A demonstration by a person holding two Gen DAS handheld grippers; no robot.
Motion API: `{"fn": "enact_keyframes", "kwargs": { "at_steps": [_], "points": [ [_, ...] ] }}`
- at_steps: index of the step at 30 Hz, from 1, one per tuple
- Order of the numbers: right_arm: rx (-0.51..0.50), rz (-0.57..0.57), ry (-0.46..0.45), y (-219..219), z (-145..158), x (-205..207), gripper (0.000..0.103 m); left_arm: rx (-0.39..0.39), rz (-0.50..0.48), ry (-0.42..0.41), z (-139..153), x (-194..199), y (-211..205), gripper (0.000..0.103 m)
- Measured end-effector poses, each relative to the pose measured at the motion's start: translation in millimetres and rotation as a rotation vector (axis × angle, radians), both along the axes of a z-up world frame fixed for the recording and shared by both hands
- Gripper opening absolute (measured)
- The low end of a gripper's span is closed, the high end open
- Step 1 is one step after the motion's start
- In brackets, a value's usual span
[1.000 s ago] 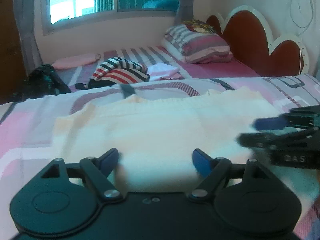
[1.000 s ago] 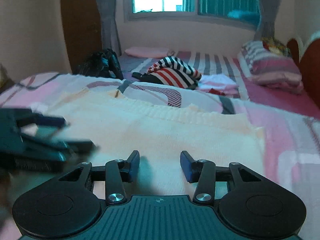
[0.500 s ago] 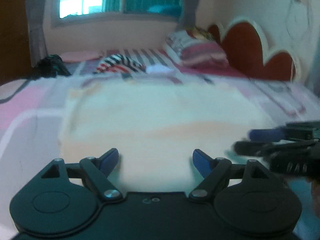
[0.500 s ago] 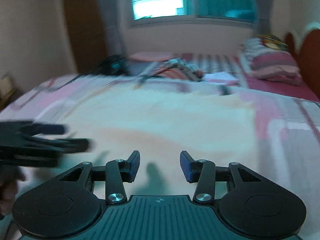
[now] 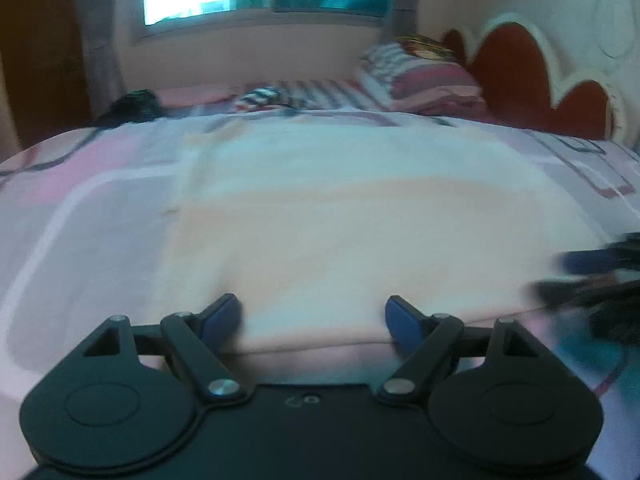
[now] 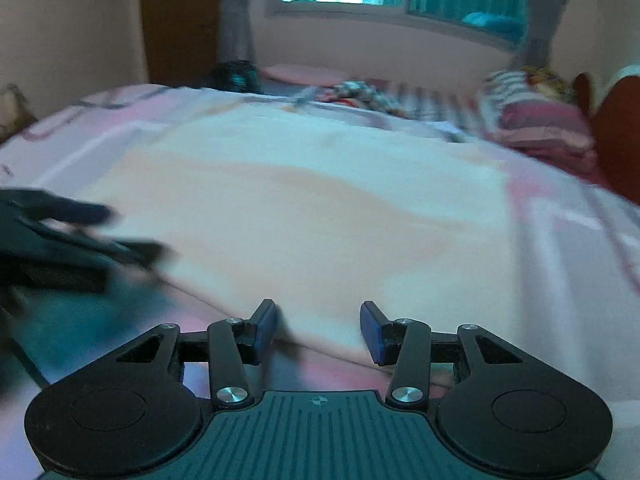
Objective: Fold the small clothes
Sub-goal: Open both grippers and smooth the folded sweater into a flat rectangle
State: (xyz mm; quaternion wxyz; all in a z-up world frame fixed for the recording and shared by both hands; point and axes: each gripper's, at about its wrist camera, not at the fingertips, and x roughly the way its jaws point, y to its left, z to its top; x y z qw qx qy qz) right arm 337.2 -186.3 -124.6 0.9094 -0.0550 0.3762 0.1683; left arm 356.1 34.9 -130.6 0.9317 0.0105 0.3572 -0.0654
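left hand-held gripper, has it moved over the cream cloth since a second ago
Yes. The left hand-held gripper has drawn back toward the near hem of the cream cloth: a second ago its fingertips lay over mid-fabric, now they straddle the near edge, farther from the headboard.

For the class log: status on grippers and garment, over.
Left gripper open, right gripper open, both empty at near hem. Cream garment flat on bed, unfolded. Nothing in the way.
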Motion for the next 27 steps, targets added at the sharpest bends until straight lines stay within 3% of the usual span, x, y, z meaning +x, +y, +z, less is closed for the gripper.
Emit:
{"fn": "enact_keyframes", "kwargs": {
  "at_steps": [2,5,8,11,12,13,15,20,22,24,27],
  "points": [
    [-0.015,-0.087,0.01,-31,-1,-3,0.045,-0.03,0.008,0.001,2,-1,14,0.081],
    [0.065,-0.157,0.053,-70,-6,-6,0.045,-0.026,0.009,0.007,4,-2,17,0.079],
    [0.037,-0.157,0.046,-66,-1,-6,0.044,-0.019,0.038,0.007,11,-2,13,0.074],
    [0.069,-0.187,0.001,-66,11,-10,0.032,-0.031,0.05,0.016,4,-2,16,0.074],
    [0.073,-0.202,0.014,-70,8,-10,0.019,-0.024,0.045,0.007,2,-2,16,0.074],
    [0.065,-0.21,0.053,-70,0,-6,0.018,-0.014,0.042,0.007,2,-2,15,0.074],
    [0.059,-0.199,0.038,-72,-5,-4,0.018,-0.006,0.05,0.019,7,0,13,0.073],
    [0.099,-0.229,0.002,-74,13,-8,0.018,-0.033,0.068,0.027,4,0,17,0.071],
    [0.068,-0.218,0.062,-70,1,-2,0.018,-0.015,0.061,0.029,4,1,15,0.072],
    [0.039,-0.206,0.044,-66,-2,-3,0.019,-0.025,0.071,0.041,7,1,17,0.071],
    [0.078,-0.231,0.027,-68,8,-5,0.019,-0.029,0.075,0.055,8,2,18,0.071]
  ]
}}
